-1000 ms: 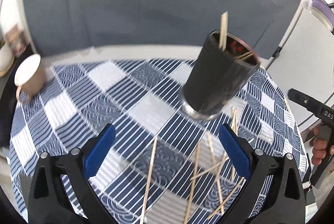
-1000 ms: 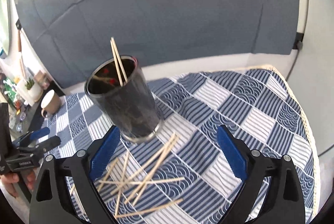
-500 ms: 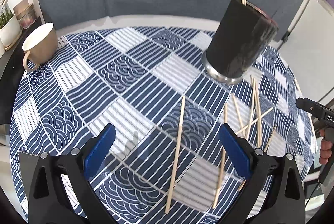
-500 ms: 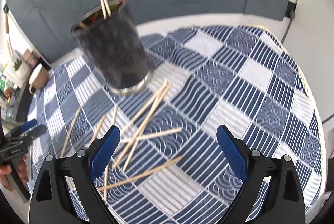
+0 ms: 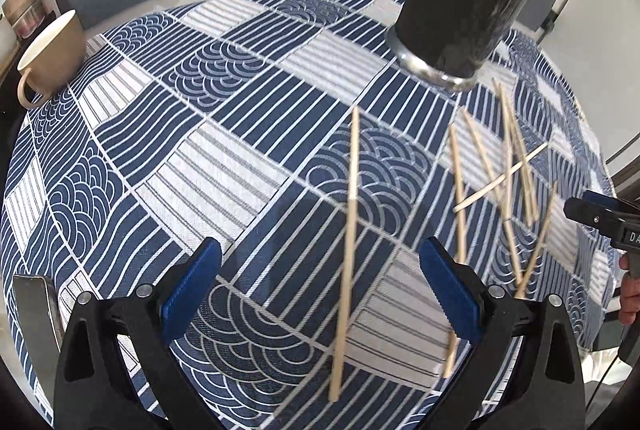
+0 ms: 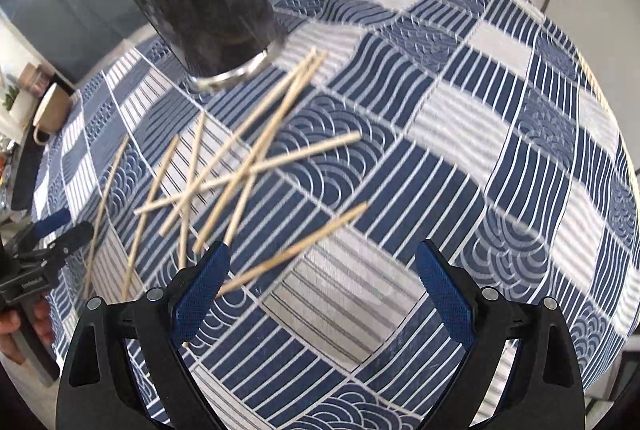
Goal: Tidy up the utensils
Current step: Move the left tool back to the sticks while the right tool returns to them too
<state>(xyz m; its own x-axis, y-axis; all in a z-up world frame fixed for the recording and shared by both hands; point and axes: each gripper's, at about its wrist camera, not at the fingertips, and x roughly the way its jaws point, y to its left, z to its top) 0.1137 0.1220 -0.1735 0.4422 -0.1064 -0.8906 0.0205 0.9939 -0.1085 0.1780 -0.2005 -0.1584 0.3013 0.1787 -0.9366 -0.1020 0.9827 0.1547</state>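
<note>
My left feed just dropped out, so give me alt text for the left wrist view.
The open left gripper hangs over a blue-and-white patterned tablecloth, one loose chopstick lying between its fingers. More scattered chopsticks lie to the right, below a black utensil holder; a beige mug sits far left.

Bench is covered by a woven matt cloth (image 5: 248, 165) printed in navy and white. Chopsticks (image 6: 256, 133) are seen as pale bare wood, matt. Holder (image 5: 460, 1) is rendered glossy black with a shiny metal base ring. Hand-held gripper fingers (image 6: 444, 290) are matt black plastic with textured blue pads. Mug (image 5: 52, 53) appears smooth, glazed.
</note>
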